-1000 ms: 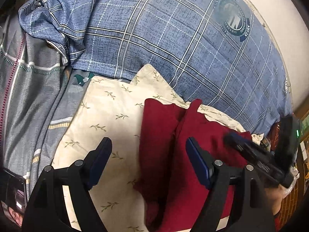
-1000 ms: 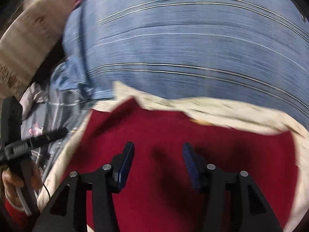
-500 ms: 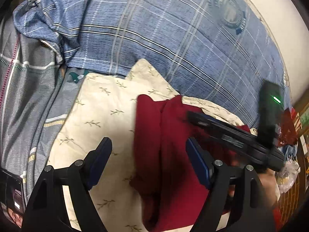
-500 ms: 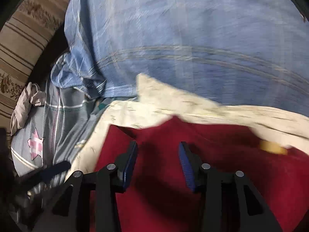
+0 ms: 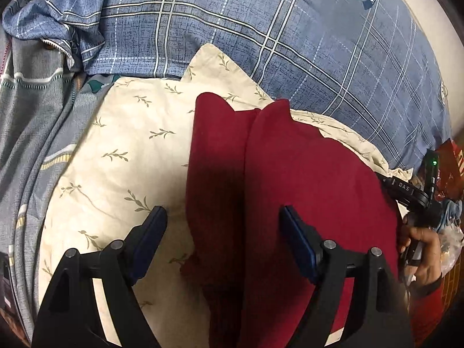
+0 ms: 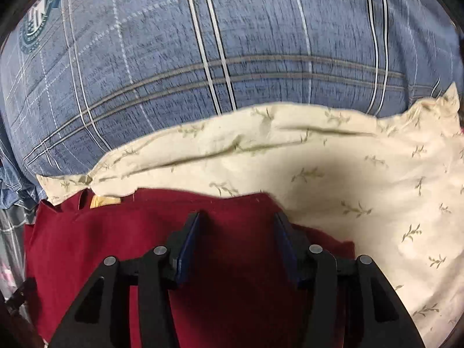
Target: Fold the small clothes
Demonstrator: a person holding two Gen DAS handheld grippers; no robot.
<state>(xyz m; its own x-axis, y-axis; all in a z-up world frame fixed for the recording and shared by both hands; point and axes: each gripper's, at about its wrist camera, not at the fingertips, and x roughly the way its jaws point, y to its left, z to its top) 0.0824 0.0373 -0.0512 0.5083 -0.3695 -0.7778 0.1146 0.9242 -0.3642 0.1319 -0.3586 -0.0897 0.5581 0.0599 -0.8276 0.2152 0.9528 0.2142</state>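
Observation:
A dark red garment (image 5: 304, 174) lies partly folded lengthwise on a cream leaf-print cloth (image 5: 130, 145). My left gripper (image 5: 221, 213) hangs open and wide over the garment's left edge, one finger over the cream cloth, one over the red. In the right wrist view, my right gripper (image 6: 237, 217) sits low over the garment's (image 6: 145, 232) far edge. Its jaws are opening, with red fabric lying under the gap and no pad pressing on it. A yellow label (image 6: 104, 201) shows at the garment's left corner. The right gripper (image 5: 406, 188) and the hand (image 5: 420, 243) holding it appear at the left view's right edge.
A blue plaid duvet (image 5: 261, 29) bulges behind the cream cloth (image 6: 348, 174), and fills the top of the right view as the duvet (image 6: 203, 58). Grey striped bedding (image 5: 34, 130) lies to the left. Red packaging and clutter (image 5: 452, 159) sit at the far right.
The right gripper swung off the middle of the red garment toward its right side and came lower. The left gripper sank a little closer to the cloth.

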